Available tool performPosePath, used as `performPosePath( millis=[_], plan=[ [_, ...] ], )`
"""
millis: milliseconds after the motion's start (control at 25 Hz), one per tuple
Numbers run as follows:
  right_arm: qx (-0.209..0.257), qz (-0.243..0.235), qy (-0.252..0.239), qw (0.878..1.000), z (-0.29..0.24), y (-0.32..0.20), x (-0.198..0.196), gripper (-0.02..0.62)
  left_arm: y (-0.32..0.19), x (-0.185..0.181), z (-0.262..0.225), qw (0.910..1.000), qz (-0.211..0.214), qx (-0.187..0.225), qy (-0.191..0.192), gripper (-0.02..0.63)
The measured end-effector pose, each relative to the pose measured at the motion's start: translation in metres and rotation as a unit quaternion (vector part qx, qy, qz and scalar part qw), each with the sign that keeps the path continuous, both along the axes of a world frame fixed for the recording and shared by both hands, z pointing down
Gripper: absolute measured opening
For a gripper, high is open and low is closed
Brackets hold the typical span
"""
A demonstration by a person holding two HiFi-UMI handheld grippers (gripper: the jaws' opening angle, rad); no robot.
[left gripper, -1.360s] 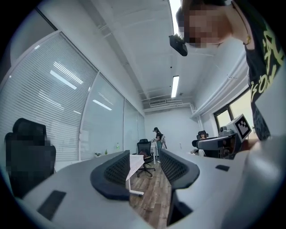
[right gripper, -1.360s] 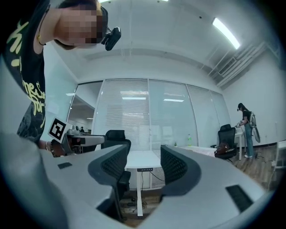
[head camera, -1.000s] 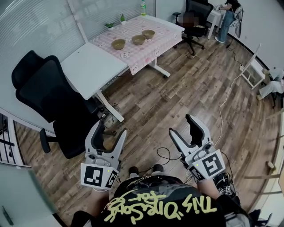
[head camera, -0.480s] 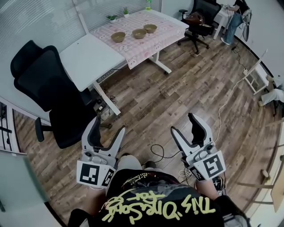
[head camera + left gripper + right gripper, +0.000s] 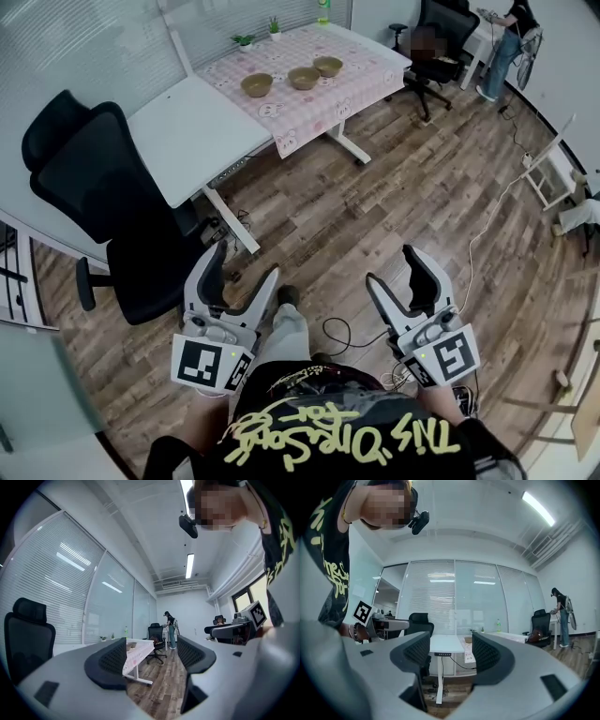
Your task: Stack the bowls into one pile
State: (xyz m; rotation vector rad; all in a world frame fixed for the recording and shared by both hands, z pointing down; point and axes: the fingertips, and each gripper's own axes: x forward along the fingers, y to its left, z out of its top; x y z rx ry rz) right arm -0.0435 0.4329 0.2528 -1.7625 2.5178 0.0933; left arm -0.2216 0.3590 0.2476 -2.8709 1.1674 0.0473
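Note:
Three tan bowls stand apart in a row on the pink patterned tablecloth (image 5: 347,94) of the far table: the left bowl (image 5: 257,84), the middle bowl (image 5: 304,78) and the right bowl (image 5: 328,66). My left gripper (image 5: 243,273) is held low at the near left, open and empty, far from the table. At the near right my right gripper (image 5: 397,271) is open too, with nothing between its jaws. Both point level across the room. In the left gripper view (image 5: 151,649) the table with the bowls (image 5: 132,644) shows small between the jaws. The right gripper view (image 5: 451,649) has the table behind its jaws.
A white desk (image 5: 197,136) joins the clothed table on the left. A black office chair (image 5: 112,206) stands beside it, near my left gripper. Cables (image 5: 469,253) trail over the wood floor. Another chair (image 5: 441,37) and a standing person (image 5: 511,37) are at the far right.
The view has shifted as the person walked toward the table; a foot now shows between the grippers. Both grippers keep their pose and stay open.

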Motion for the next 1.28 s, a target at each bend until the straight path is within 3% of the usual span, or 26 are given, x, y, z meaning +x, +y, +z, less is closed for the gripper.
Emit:
performPosePath(
  millis=[440,840,1280],
  plan=[
    [-0.002,0.028,0.017,0.999,0.001,-0.125,0.016,0.264,-0.13,0.021,-0.001,0.9993,0.035,0.006,0.005,0.339],
    [-0.007,0.04,0.01,0.999,-0.007,-0.247,0.01,0.264,-0.256,0.013,-0.011,0.9991,0.042,0.006,0.001,0.339],
    [-0.007,0.059,0.016,0.998,-0.006,-0.322,0.012,0.264,-0.338,0.026,-0.006,0.9976,0.069,0.003,0.002,0.341]
  ],
)
